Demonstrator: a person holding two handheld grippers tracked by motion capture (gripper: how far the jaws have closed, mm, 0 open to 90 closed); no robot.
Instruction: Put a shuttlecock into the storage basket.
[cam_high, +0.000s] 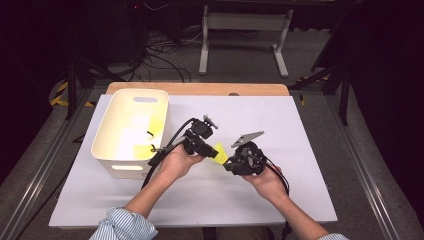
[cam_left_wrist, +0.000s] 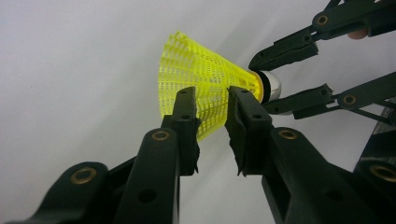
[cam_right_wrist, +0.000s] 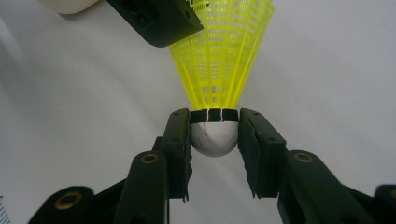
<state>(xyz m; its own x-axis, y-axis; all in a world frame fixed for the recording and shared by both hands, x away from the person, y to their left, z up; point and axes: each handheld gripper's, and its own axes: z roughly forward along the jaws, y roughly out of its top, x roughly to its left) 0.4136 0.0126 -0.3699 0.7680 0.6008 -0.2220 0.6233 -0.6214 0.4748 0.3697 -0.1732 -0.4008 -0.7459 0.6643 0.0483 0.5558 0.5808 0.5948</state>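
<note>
Striped blue-white sleeves (cam_high: 122, 225), black fingers (cam_left_wrist: 184, 121) (brass rivets), trailing black cables (cam_high: 172, 140)

Cream bin (cam_high: 131, 131) w/ handle slot on white tabletop (cam_high: 300, 150), left side; cables (cam_high: 160, 60) on floor behind.

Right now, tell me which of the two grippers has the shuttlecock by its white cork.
The right gripper: its jaws clamp the rounded white cork of the yellow shuttlecock. The left gripper instead closes across the yellow mesh skirt, away from the cork.

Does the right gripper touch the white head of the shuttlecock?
Touching. In the right gripper view, both jaws of the right gripper press against the shuttlecock head.
</note>
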